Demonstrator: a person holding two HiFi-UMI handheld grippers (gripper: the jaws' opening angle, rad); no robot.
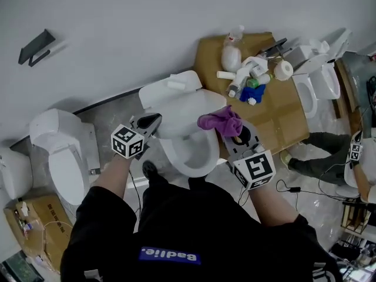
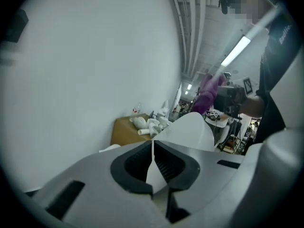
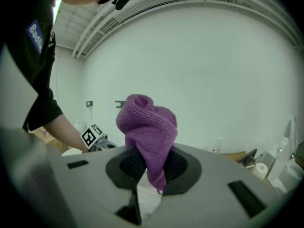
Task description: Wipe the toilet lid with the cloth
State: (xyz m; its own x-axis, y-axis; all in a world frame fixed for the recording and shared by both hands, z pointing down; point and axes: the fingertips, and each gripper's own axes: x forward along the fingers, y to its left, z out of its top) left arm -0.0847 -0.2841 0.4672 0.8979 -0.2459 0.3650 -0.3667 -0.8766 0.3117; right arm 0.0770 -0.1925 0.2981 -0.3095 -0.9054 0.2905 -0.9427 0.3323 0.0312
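Toilet lid (image 1: 187, 107) lies over the bowl's far side, its left edge pinched in the closed left gripper (image 1: 154, 121). The right gripper (image 1: 230, 135) clamps the purple cloth (image 1: 220, 122) beside the lid's right edge. Wiping seems not yet begun; next, the cloth must be pressed flat onto the lid.

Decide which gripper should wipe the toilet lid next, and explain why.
Right. The right gripper holds the purple cloth beside the toilet lid; the left gripper is shut on the lid's edge.

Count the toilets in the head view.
4 at least: the middle toilet in front of the person, the left toilet, a cut-off toilet at the left edge, and the upper-right toilet. More may be hidden near the right edge.
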